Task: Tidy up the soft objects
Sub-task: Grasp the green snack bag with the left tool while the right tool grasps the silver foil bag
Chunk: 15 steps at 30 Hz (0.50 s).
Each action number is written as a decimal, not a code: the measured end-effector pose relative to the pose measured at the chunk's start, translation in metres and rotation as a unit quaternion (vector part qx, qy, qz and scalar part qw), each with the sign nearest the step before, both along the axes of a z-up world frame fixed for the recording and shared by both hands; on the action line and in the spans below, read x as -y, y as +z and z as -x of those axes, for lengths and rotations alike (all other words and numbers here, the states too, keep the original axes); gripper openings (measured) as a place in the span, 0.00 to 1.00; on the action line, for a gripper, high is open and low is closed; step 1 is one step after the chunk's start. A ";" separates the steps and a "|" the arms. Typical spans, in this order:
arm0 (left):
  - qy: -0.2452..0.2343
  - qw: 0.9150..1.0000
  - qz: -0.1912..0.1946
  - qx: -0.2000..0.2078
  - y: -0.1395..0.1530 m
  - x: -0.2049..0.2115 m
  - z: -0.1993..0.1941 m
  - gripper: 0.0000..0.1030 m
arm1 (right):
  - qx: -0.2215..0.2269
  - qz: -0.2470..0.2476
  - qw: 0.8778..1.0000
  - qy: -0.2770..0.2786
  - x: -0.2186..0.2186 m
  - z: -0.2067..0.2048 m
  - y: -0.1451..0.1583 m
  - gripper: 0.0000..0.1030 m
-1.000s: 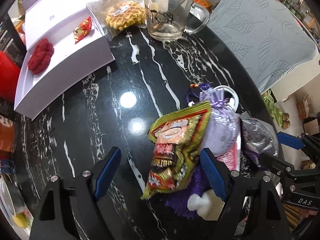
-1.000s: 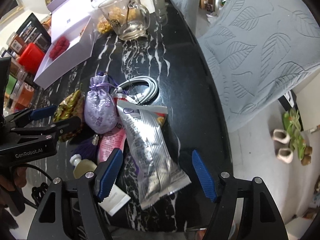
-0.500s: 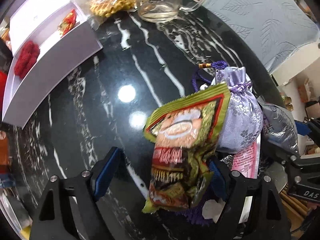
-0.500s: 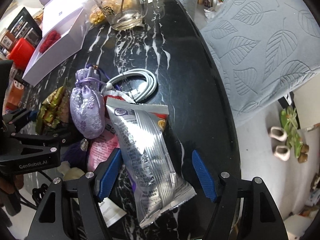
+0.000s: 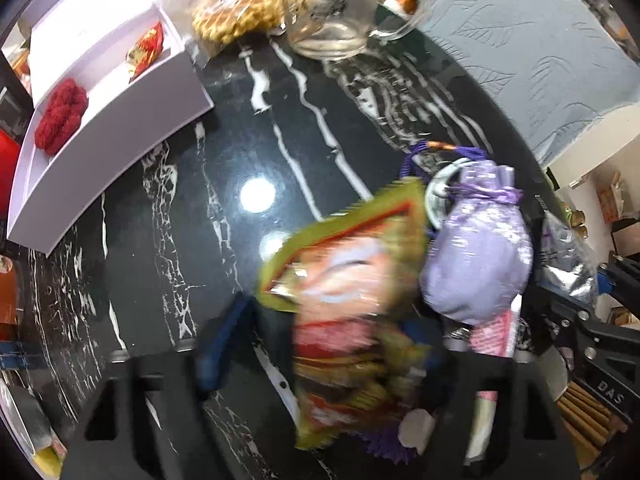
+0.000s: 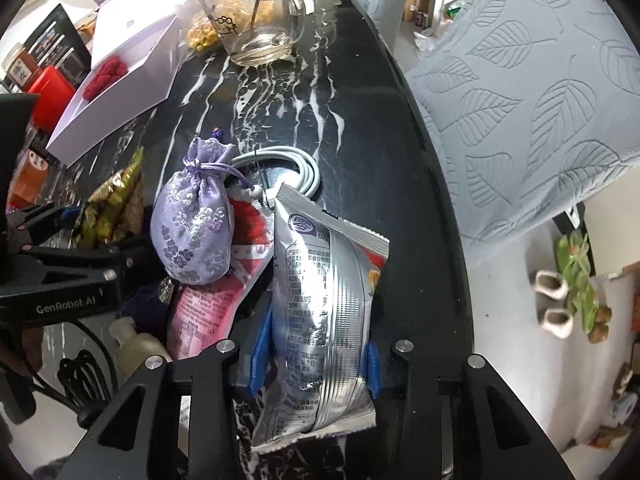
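While both jaws have just been closing, we see right gripper clamping silver packet | left gripper squeezing green snack bag.

Pouch lies left of the snack bag — cable behind both.

probably a home: marble table, slippers.
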<state>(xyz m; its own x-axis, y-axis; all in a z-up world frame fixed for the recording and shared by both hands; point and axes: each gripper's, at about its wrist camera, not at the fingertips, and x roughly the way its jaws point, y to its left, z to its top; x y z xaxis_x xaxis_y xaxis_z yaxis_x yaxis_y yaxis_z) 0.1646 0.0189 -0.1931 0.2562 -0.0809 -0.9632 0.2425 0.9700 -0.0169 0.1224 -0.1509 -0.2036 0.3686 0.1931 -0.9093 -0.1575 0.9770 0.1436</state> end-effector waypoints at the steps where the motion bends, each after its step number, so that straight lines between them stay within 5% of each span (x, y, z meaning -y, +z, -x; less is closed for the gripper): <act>1: -0.003 1.000 0.001 0.002 0.002 0.000 0.000 0.54 | 0.000 -0.002 1.000 0.000 0.001 0.001 0.000 0.36; 4: -0.007 1.000 0.013 0.001 0.005 0.003 0.004 0.42 | -0.003 -0.010 1.000 -0.002 0.004 0.005 -0.001 0.36; 15: 0.015 0.999 0.048 -0.009 0.015 0.001 0.018 0.41 | -0.004 -0.031 0.999 -0.011 0.016 0.022 0.008 0.36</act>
